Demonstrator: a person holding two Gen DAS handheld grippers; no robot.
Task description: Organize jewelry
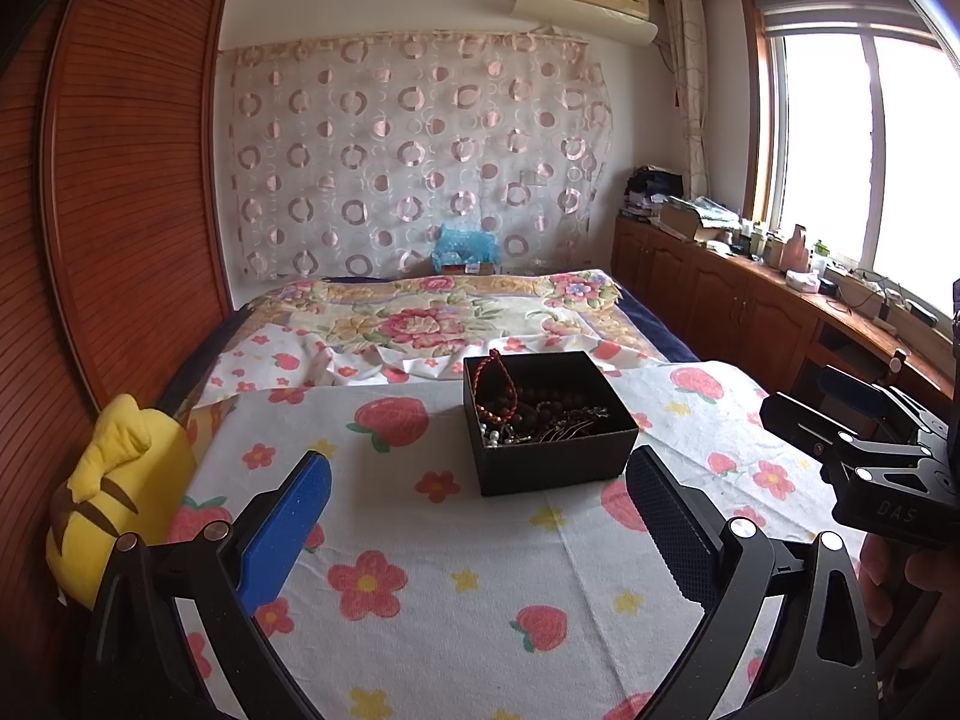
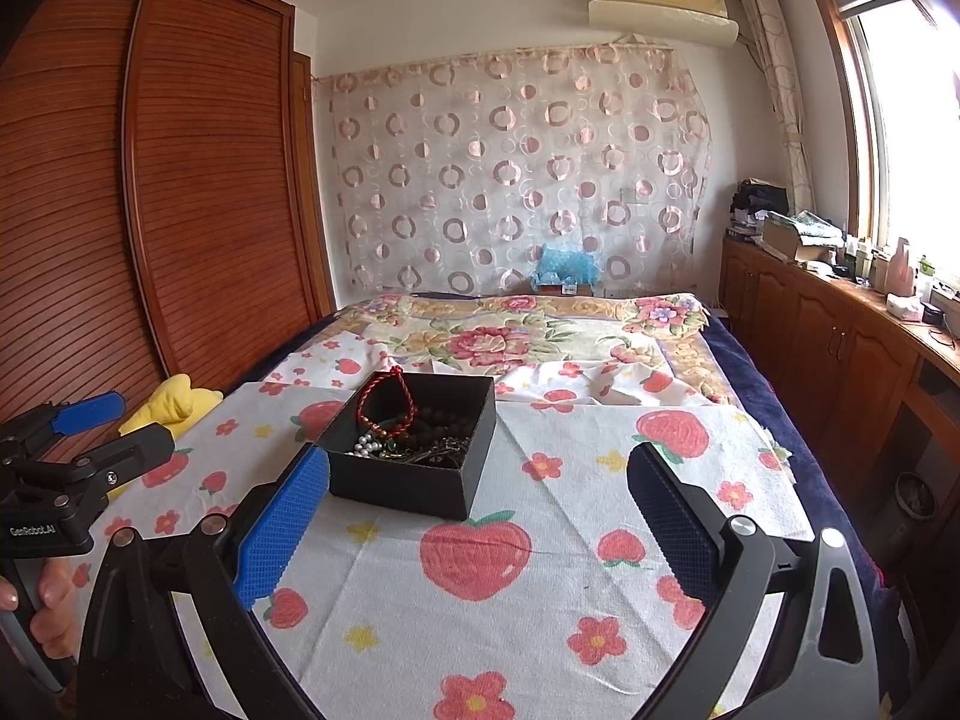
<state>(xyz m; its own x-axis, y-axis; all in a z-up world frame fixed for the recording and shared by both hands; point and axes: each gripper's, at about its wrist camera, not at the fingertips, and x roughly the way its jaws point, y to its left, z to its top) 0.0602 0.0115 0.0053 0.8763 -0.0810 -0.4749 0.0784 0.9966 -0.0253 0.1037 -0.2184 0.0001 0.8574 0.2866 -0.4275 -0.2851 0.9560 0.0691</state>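
Note:
A black open box stands on the white strawberry-print cloth on the bed. It holds tangled jewelry: a red cord bracelet leaning on its left wall, dark bead strands and small pearls. The box also shows in the right wrist view, with the red bracelet. My left gripper is open and empty, just short of the box. My right gripper is open and empty, its left finger pad beside the box's near left corner. Each gripper shows in the other's view, the right one and the left one.
A yellow plush toy lies at the bed's left edge by the wooden wardrobe. A floral blanket covers the far bed. Wooden cabinets with clutter run along the right under the window.

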